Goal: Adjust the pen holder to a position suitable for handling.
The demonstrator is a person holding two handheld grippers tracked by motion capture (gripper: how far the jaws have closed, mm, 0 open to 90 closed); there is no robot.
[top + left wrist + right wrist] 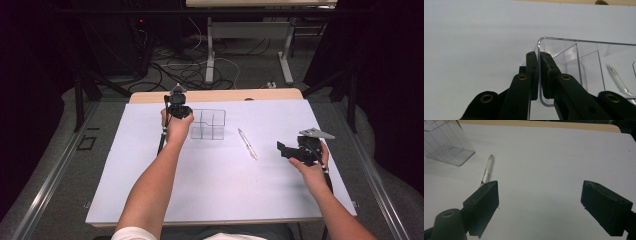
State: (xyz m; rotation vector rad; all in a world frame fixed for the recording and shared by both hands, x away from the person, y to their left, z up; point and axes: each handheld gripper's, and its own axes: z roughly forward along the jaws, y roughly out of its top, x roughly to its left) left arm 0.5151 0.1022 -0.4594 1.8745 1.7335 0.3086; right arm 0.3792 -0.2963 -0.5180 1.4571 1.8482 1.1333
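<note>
Right tool (284,148): nearest, held low over the pale tabletop (210,190), black jaws spread wide with nothing between; probably waiting for the pen.
Right tool's aim: in the right gripper view (540,203), pointed across bare surface with the pen ahead and left of the near jaw; no contact.
Slim white pen with clear barrel (247,143): lying flat, loose, between the two tools, just right of the organiser and apart from it; likely the item to go inside.
Left tool (539,75): farther off, clamped on the organiser's near left wall, one jaw outside, one inside; apparently steadying it.
Clear plastic box-shaped organiser with inner dividers (208,124): upright toward the far middle, compartments apparently empty.
Count: two tools, one pen, one organiser.
</note>
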